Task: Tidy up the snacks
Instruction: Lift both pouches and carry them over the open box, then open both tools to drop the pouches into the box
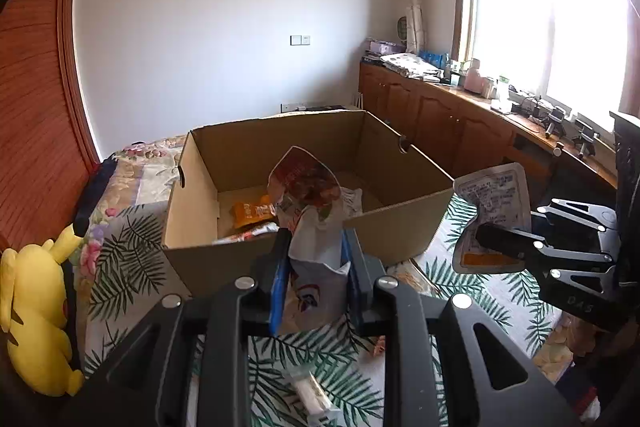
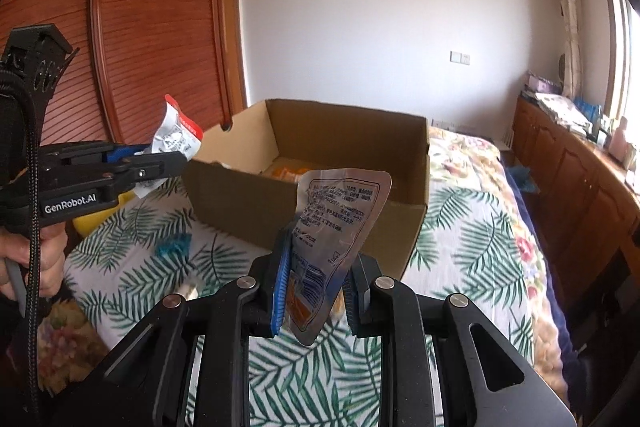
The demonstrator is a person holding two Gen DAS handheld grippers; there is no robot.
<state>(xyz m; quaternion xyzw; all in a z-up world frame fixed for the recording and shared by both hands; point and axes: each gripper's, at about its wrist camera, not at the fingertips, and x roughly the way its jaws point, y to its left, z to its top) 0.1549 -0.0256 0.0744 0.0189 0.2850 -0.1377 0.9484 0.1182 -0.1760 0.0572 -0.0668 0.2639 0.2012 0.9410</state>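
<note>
My left gripper [image 1: 316,247] is shut on a crumpled red-and-white snack packet [image 1: 308,195] and holds it just before the near wall of an open cardboard box [image 1: 400,227]. It also shows at the left of the right wrist view [image 2: 176,157] with the packet [image 2: 176,131]. My right gripper [image 2: 316,267] is shut on a silver snack pouch [image 2: 336,219], held above the bed near the box [image 2: 224,195]. In the left wrist view the pouch [image 1: 492,203] hangs right of the box. An orange packet [image 1: 252,213] and others lie inside the box.
The box stands on a bed with a palm-leaf cover [image 1: 480,287]. A small white packet [image 1: 312,393] lies on the cover below my left gripper. A yellow plush toy [image 1: 36,311] sits at the left. Wooden cabinets [image 1: 440,115] run along the right.
</note>
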